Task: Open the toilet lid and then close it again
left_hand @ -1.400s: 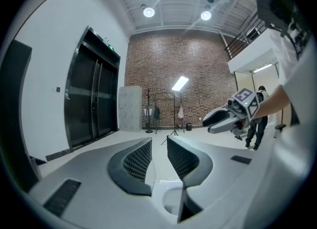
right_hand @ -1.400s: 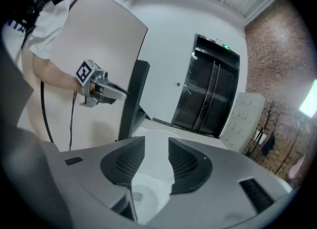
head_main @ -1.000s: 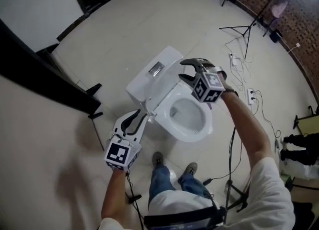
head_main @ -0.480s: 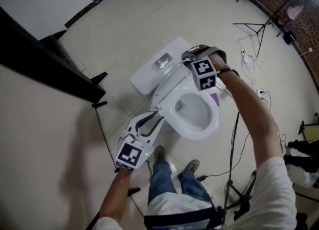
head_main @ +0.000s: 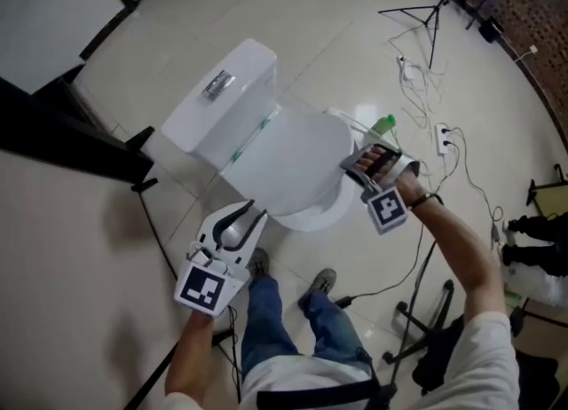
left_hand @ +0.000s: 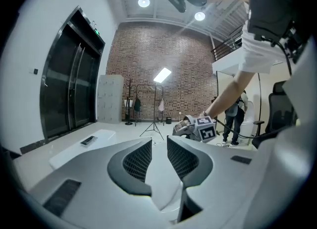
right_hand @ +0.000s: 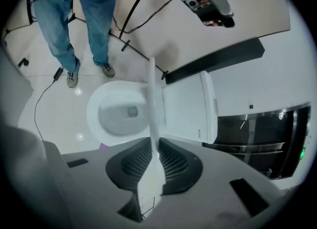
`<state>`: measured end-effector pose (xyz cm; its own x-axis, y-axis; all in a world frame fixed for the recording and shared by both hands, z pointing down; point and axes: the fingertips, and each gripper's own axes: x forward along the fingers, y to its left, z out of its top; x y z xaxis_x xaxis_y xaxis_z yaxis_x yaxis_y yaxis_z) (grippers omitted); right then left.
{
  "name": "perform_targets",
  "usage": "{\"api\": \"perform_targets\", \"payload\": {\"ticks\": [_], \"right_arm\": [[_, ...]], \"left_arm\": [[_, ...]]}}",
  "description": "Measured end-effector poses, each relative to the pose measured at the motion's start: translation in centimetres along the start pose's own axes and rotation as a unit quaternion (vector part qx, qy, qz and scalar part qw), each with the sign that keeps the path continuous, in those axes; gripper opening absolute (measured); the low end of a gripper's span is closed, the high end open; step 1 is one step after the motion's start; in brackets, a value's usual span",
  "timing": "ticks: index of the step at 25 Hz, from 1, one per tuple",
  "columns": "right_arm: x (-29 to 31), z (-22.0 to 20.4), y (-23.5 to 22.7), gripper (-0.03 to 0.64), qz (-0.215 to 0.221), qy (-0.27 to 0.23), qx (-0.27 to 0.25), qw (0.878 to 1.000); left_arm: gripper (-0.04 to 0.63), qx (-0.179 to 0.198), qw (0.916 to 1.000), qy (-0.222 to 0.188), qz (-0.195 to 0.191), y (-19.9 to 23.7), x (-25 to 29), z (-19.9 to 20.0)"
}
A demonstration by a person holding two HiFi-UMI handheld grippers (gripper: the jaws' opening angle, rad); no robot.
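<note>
The white toilet stands in the middle of the head view, its tank at upper left. Its lid is tilted down over the bowl and hides most of it; only the front rim shows. My right gripper is at the lid's right edge and shut on it. In the right gripper view the lid's thin edge runs up from between the jaws, with the open bowl to its left. My left gripper hovers at the toilet's front left, open and empty.
A green bottle stands on the floor by the toilet's right side. Cables and a power strip lie further right, with a tripod beyond. A dark partition runs along the left. My feet are just in front of the bowl.
The lid stood upright with the bowl open; now it leans down over the bowl. My right gripper came down to the right with it and shut. The left gripper shifted toward the toilet's front.
</note>
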<state>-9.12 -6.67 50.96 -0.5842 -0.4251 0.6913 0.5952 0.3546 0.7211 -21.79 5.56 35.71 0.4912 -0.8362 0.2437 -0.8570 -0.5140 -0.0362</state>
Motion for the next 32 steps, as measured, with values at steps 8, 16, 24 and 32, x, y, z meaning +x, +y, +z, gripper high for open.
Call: {"api": "perform_targets", "payload": {"ticks": [8, 16, 24, 32], "right_arm": [[2.3, -1.4, 16.5, 0.058, -0.061, 0.002, 0.028, 0.998], [8.8, -1.2, 27.9, 0.173, 0.084, -0.010, 0.046, 0.995], [11.5, 0.0, 35.0, 0.285, 0.244, -0.008, 0.045, 0.969], [7.1, 0.9, 29.0, 0.285, 0.196, -0.006, 0.246, 0.949]], "left_arm": [[0.091, -0.031, 0.9994, -0.007, 0.011, -7.4, 5.4, -8.0], [0.091, -0.048, 0.9987, 0.015, 0.005, -10.6, 7.5, -14.5], [0.091, -0.047, 0.9985, 0.024, 0.009, -10.7, 7.6, -16.1], [0.091, -0.043, 0.9987, 0.029, 0.005, -9.8, 7.1, -12.8]]}}
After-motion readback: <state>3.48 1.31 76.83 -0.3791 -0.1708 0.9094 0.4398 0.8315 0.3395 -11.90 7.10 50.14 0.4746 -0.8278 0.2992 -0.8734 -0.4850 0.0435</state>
